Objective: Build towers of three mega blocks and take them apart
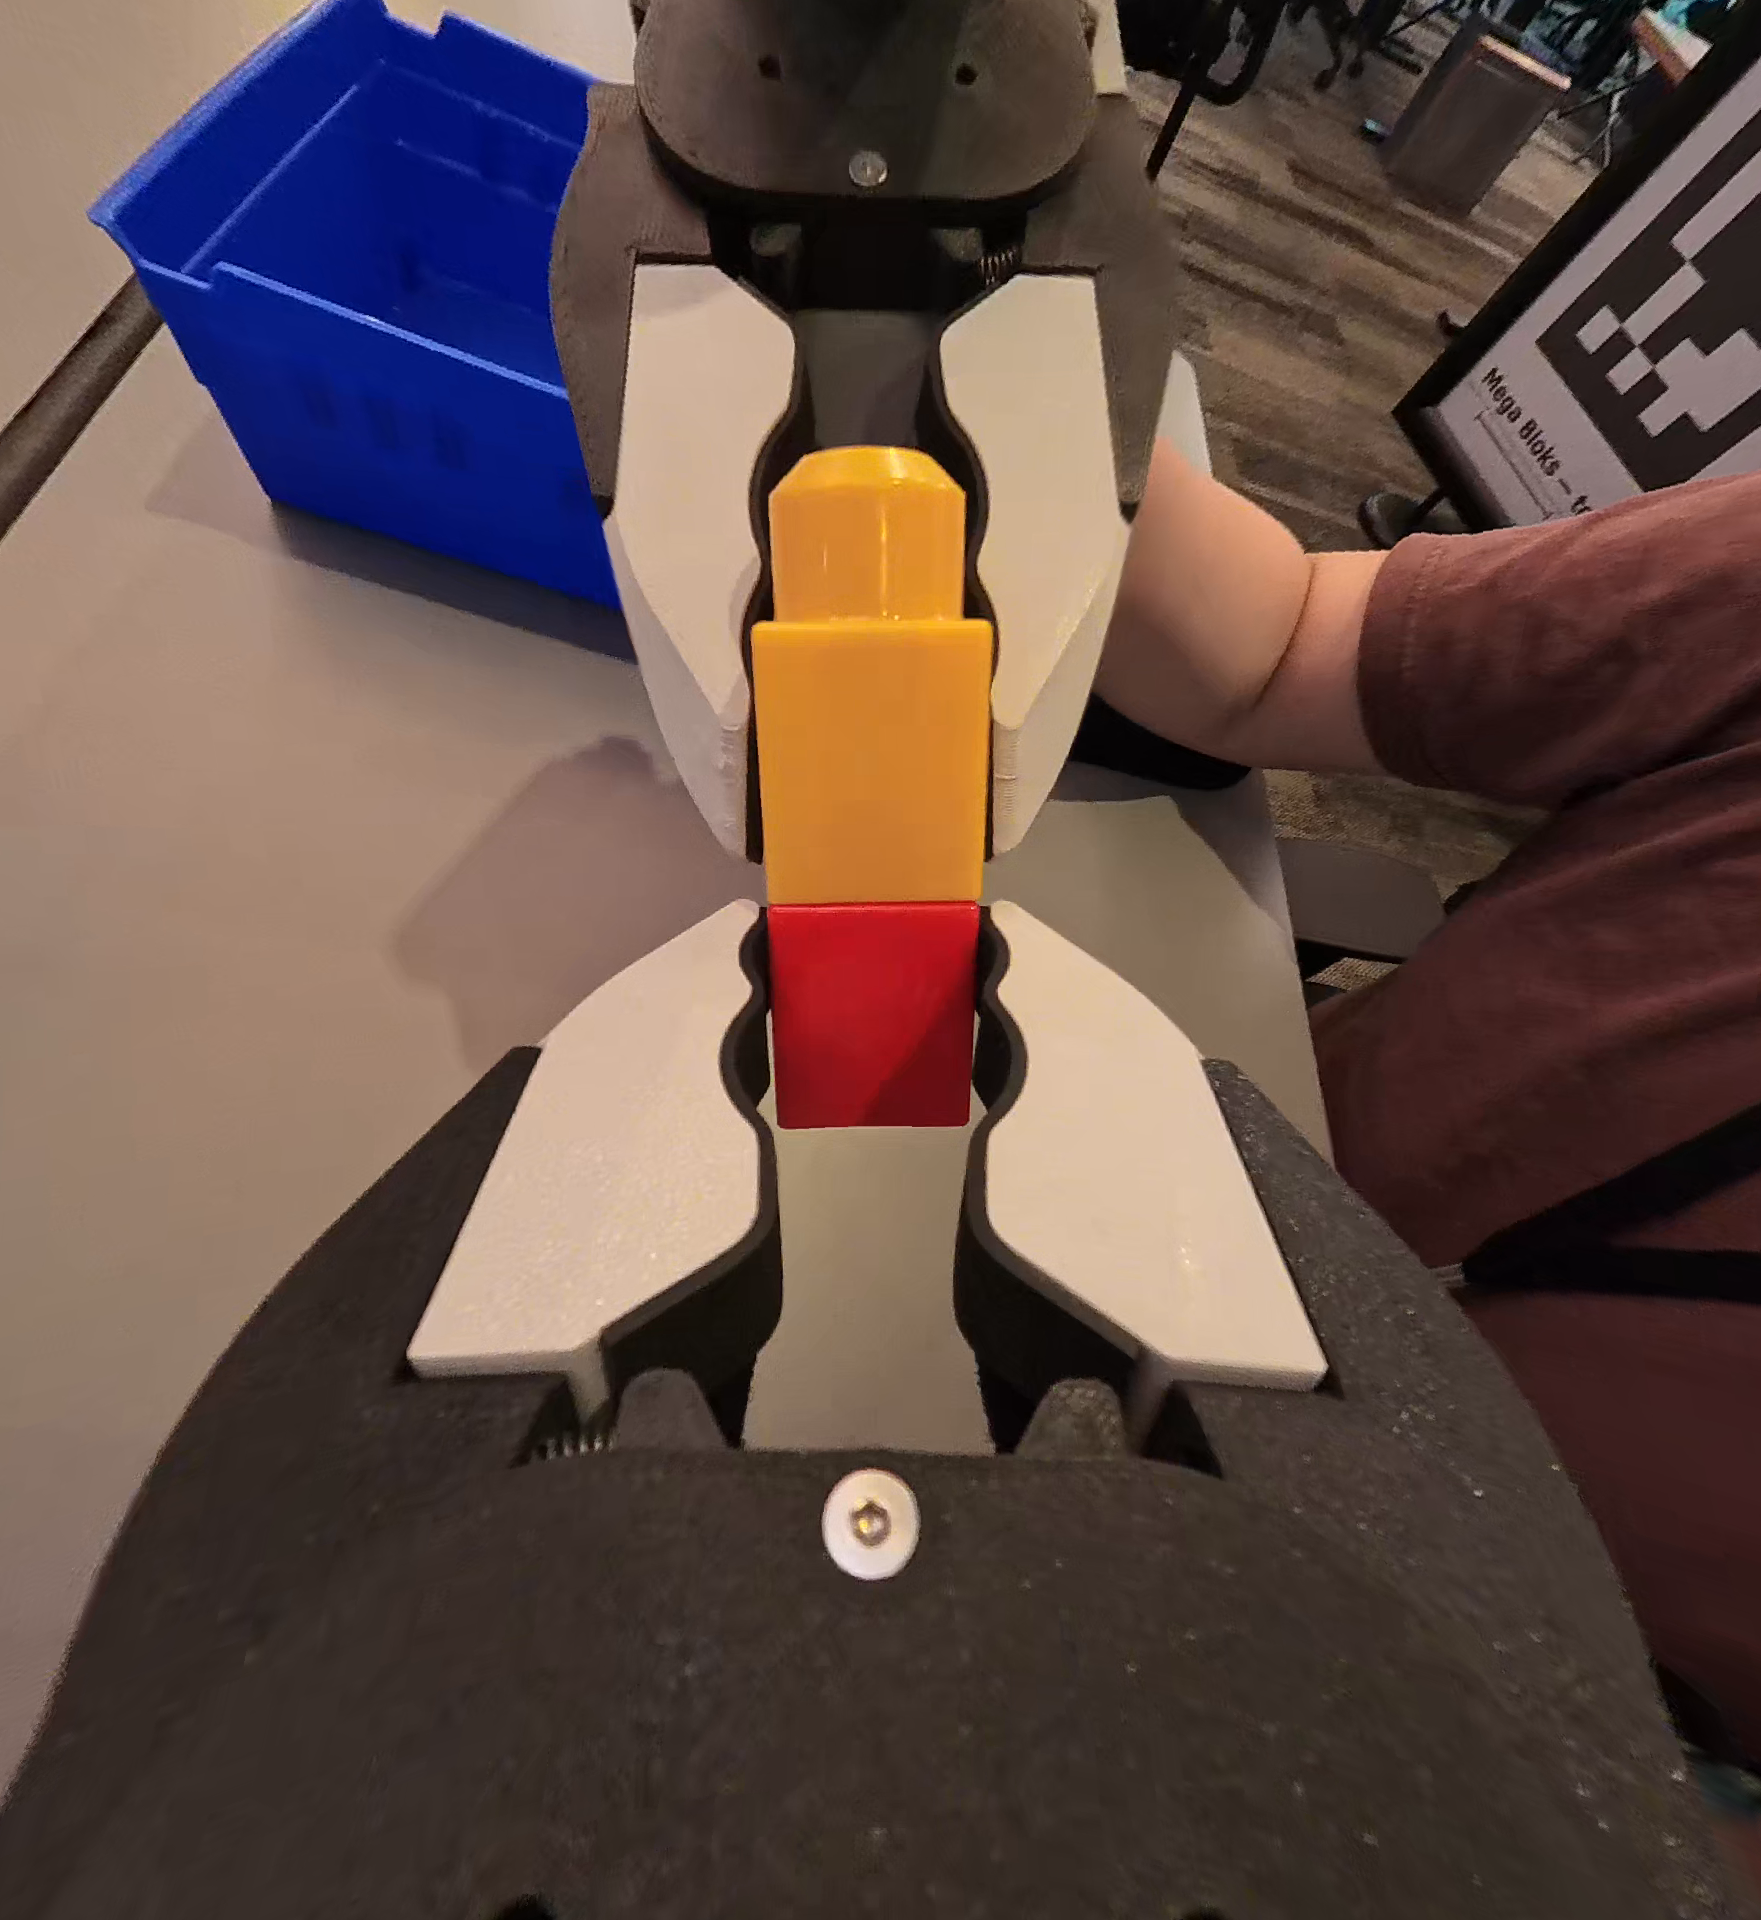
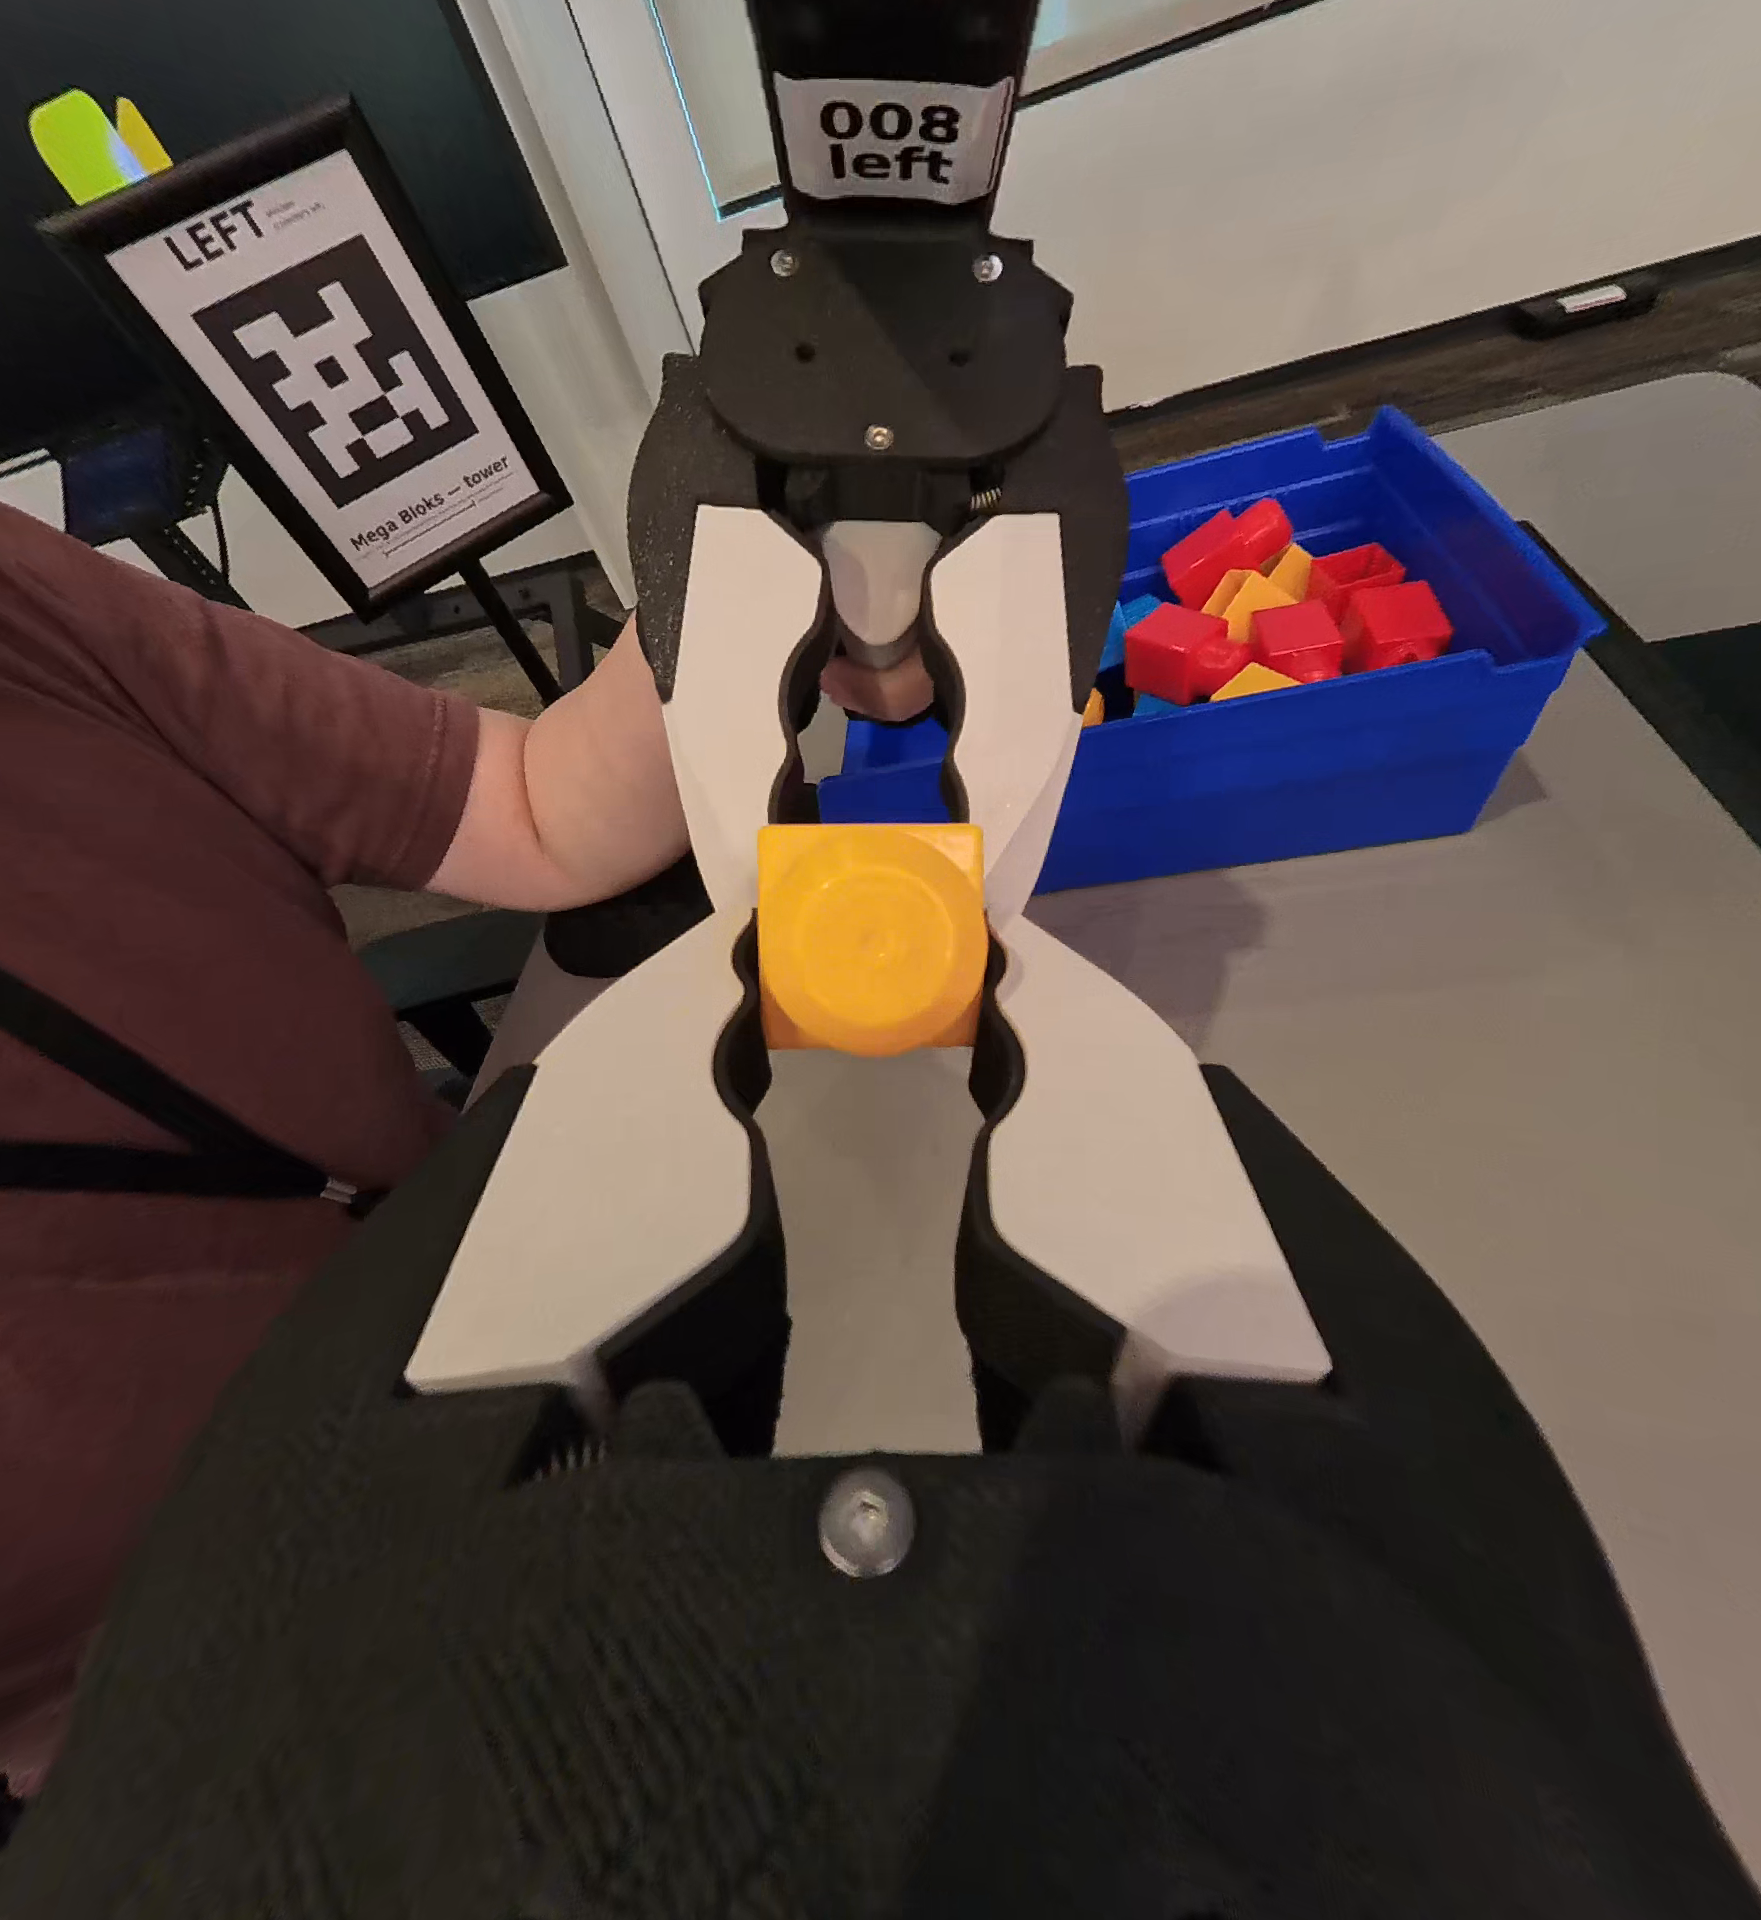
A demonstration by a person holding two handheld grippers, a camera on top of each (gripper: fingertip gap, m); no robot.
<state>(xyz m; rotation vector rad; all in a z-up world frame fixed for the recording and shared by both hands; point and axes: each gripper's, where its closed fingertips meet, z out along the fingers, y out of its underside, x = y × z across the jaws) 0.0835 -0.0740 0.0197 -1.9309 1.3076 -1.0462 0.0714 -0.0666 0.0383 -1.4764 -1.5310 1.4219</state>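
In the left wrist view my left gripper [image 1: 871, 925] is shut on a red block [image 1: 871, 1023], with both pads against its sides. A yellow block [image 1: 871, 748] sits joined end to end on the red one, its stud pointing away. My right gripper [image 1: 871, 831] comes in from the far side and is shut on that yellow block. In the right wrist view my right gripper [image 2: 871, 935] grips the yellow block [image 2: 871, 940], seen stud-on. The red block is hidden behind it. The left gripper [image 2: 871, 883] faces me just beyond. The pair is held above the grey table [image 1: 180, 831].
A blue bin [image 2: 1323, 769] with several red, yellow and blue blocks [image 2: 1281, 623] stands on the table to the right. A blue bin also shows in the left wrist view [image 1: 367, 343]. Framed marker signs [image 1: 1686, 291] [image 2: 336, 364] stand beyond the table. The person's arm [image 1: 1271, 644] and torso are close by. The tips of both grippers are at nearly the same place.
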